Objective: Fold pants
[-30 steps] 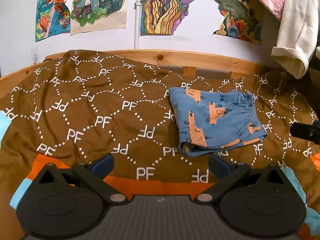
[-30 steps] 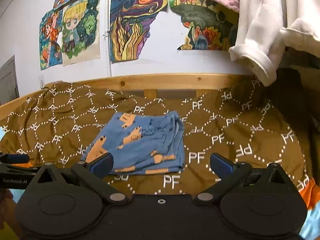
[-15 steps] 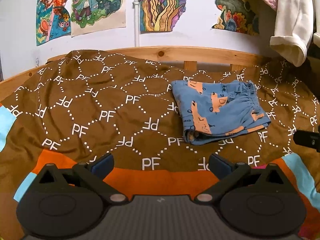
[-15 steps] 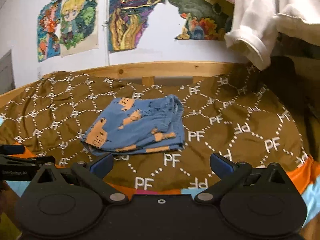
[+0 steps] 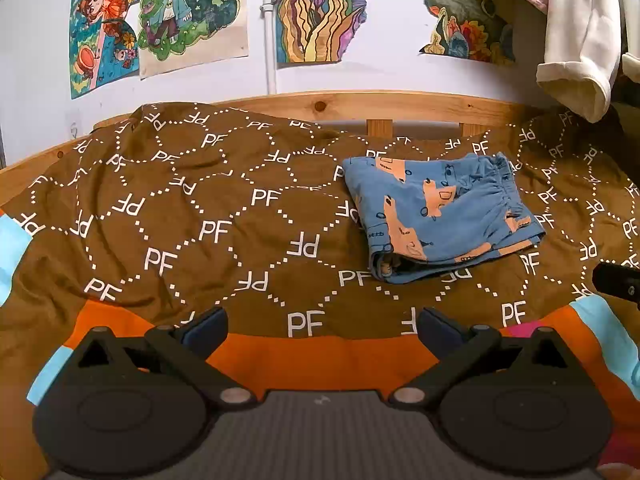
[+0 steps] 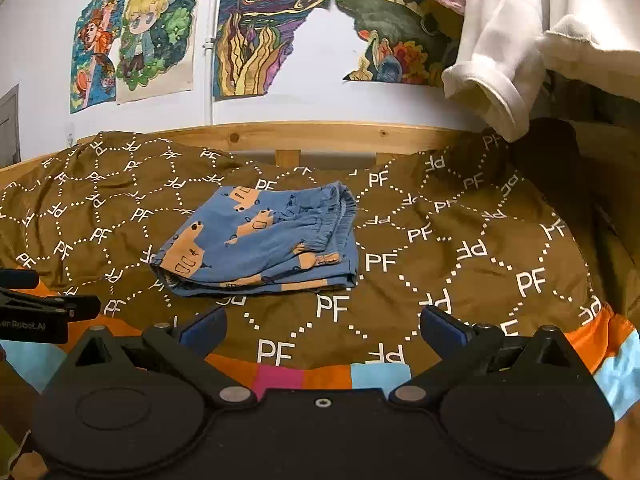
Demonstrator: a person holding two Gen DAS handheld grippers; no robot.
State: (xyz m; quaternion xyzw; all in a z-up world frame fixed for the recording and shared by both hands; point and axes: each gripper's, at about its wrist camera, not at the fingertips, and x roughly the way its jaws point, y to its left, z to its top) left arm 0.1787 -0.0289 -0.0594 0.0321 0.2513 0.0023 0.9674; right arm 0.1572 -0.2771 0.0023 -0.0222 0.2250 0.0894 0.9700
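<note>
Pants [image 5: 442, 216] are folded into a compact blue bundle with orange print, lying flat on the brown PF-pattern blanket [image 5: 192, 216] on the bed. In the left wrist view the bundle sits right of centre, mid-depth; in the right wrist view the pants [image 6: 260, 242] sit left of centre. Elastic waistband is on the bundle's right side, layered open edges face near.

Left tool [image 5: 322, 326]: jaws wide, nothing between them, over the near orange strip of the blanket, well apart from the pants. Blue pads [image 5: 206, 324] are visible at the fingertips.

Right tool [image 6: 322, 326]: jaws wide as well, holding nothing, over the near edge of the blanket [image 6: 460, 240], bundle just beyond and to the left. The left tool's body [image 6: 36, 312] shows at the left edge of the right wrist view; a bit of the right tool [image 5: 618, 282] shows at the right edge of the left wrist view.

Far side: wooden bed rail [image 5: 400, 106], then a wall with coloured drawings [image 5: 192, 12]. White garment [image 6: 520, 48] hangs at far right, sleeve cuff dangling above the blanket.
</note>
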